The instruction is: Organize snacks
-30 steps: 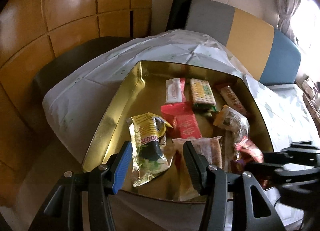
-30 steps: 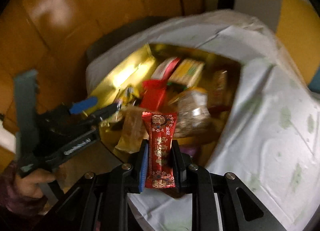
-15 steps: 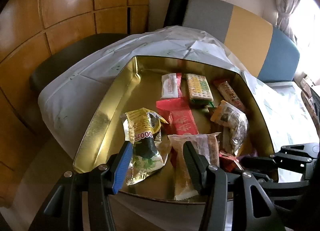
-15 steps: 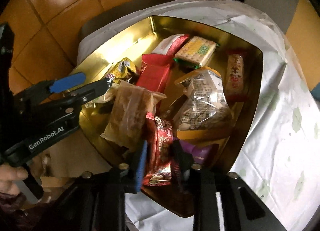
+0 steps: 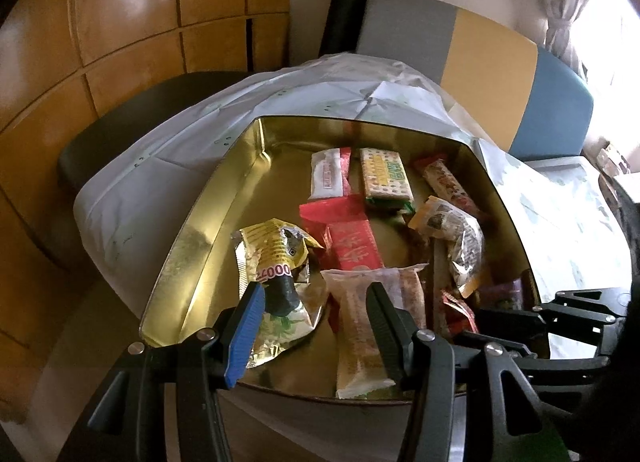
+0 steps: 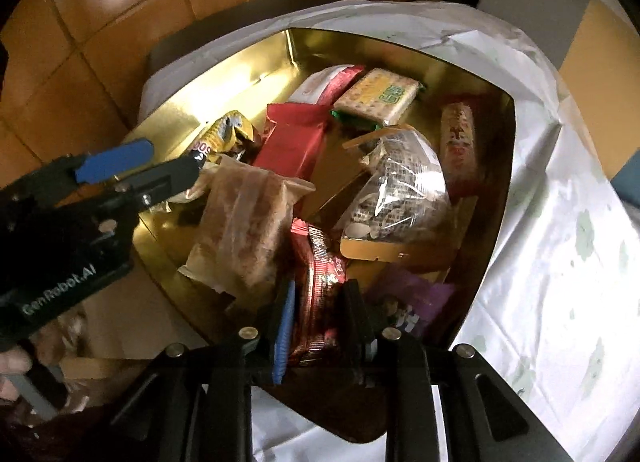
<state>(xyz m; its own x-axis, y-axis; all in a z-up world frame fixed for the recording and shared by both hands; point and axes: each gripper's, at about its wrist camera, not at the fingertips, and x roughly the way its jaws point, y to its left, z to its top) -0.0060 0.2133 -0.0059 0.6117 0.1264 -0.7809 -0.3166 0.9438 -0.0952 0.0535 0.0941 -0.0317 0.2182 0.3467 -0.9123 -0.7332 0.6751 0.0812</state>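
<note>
The right gripper [image 6: 320, 322] has its fingers drawn in against the sides of a dark red snack packet [image 6: 320, 282] at the lower middle of the frame, inside the near edge of the gold tin [image 6: 400, 45]. The packet's long axis runs up the frame, away from the fingers, leaning slightly left. The left gripper [image 5: 316, 326] hangs wide open over the tin's near rim, empty, with a yellow packet [image 5: 276, 254] and a clear-wrapped cake [image 5: 360, 326] showing between its fingers.
</note>
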